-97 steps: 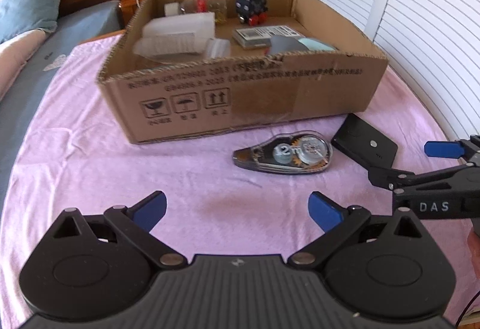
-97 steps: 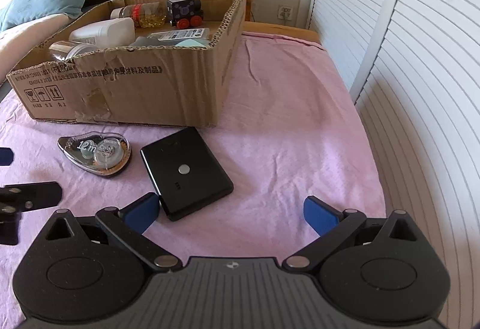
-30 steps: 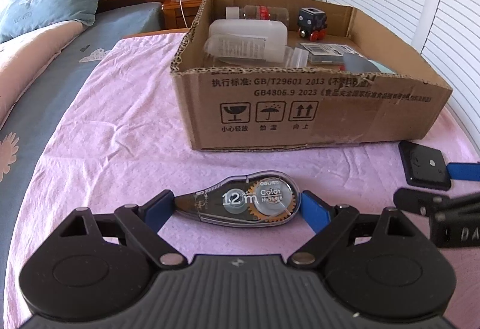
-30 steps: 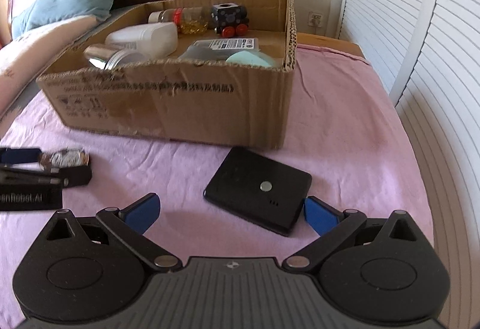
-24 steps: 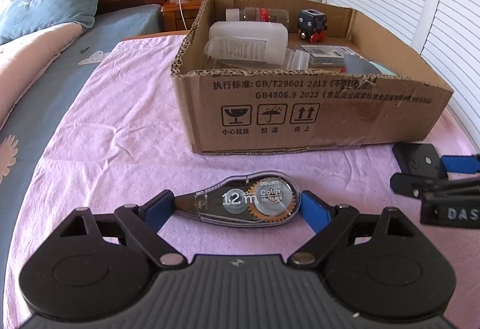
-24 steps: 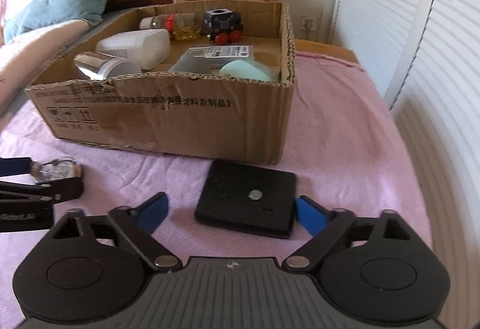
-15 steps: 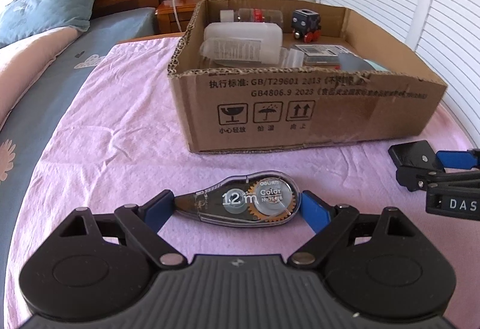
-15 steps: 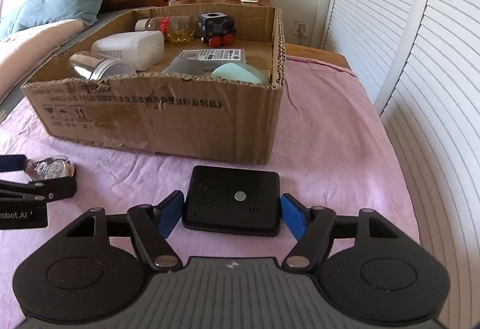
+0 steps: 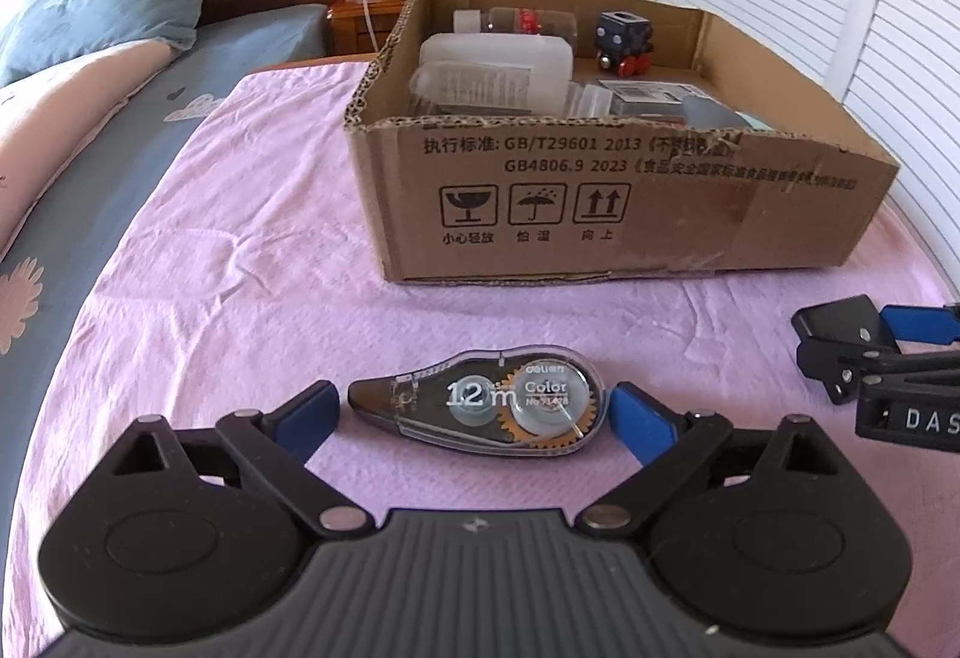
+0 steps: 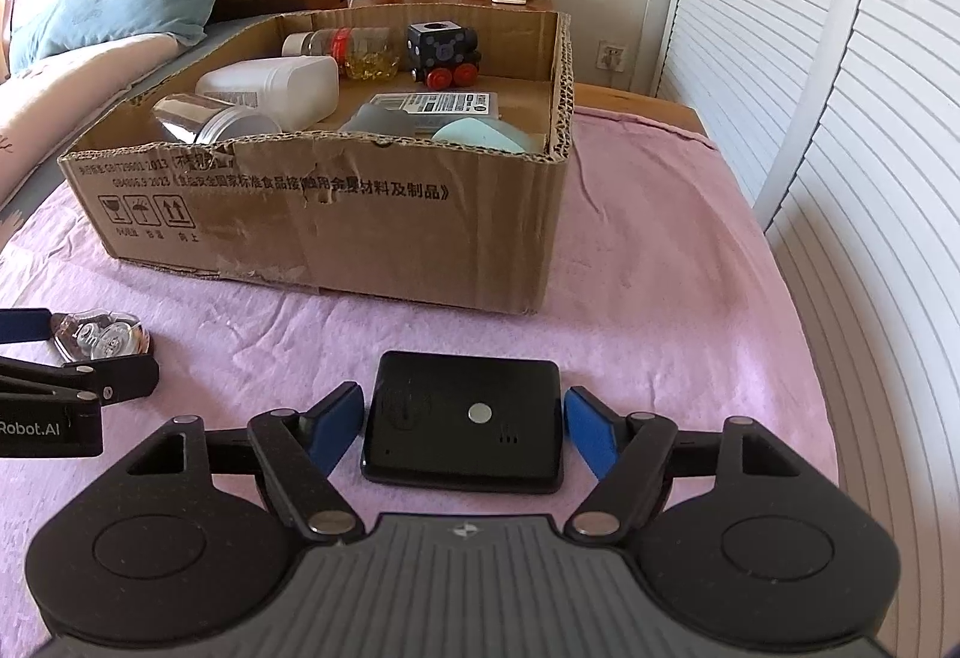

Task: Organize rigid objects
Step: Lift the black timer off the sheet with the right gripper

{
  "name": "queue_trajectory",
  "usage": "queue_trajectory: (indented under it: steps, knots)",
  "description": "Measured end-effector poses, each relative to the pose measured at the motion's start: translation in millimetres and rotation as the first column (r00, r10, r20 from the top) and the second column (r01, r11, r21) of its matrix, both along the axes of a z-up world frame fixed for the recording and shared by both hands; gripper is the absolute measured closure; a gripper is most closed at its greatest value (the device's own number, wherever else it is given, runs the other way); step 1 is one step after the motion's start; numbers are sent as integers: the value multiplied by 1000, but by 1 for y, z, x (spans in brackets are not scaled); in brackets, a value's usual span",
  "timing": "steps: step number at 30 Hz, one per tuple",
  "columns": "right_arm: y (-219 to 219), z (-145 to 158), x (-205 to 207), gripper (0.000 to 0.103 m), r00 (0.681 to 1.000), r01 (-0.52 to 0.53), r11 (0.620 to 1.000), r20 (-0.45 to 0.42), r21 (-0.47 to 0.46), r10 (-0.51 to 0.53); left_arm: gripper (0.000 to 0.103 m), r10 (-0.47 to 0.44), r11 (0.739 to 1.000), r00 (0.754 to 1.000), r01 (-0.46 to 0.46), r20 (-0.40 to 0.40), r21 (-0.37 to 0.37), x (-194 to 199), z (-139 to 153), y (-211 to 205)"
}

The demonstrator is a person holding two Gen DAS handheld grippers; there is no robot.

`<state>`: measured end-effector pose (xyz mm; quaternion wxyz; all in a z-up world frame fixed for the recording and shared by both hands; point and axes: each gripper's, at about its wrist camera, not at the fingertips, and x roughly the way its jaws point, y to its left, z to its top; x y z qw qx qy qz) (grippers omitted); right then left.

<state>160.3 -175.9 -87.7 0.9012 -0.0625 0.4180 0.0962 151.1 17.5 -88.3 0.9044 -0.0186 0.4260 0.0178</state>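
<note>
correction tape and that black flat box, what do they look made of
Correction tape: looks like clear smoked hard plastic, glossy; the reels and an orange gear show through the shell.
Black flat box: likely matte moulded plastic with rounded corners, soft sheen and a small silver disc on top; could be coated metal.

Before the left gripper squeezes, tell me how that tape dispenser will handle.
The tape dispenser looks like a stiff plastic shell, probably light. Its teardrop outline tapers at one end, so the left gripper may slip there. Lying flat on the pink cloth, it shouldn't roll.
</note>
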Motion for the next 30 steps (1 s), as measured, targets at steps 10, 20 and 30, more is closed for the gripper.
queue_trajectory:
  steps: [10,20,30]
  knots:
    - [0,0,3,27,1000,10,1000,6,-3,-10,11,-9,1000,1000,9,-9,-2,0,1,-2]
    - [-2,4,1,29,1000,-5,1000,-8,2,5,14,-139,990,990,139,-8,15,-4,5,-1]
    - [-5,37,-10,30,995,-101,995,-9,-3,101,14,-279,960,960,278,4,35,-12,32,10]
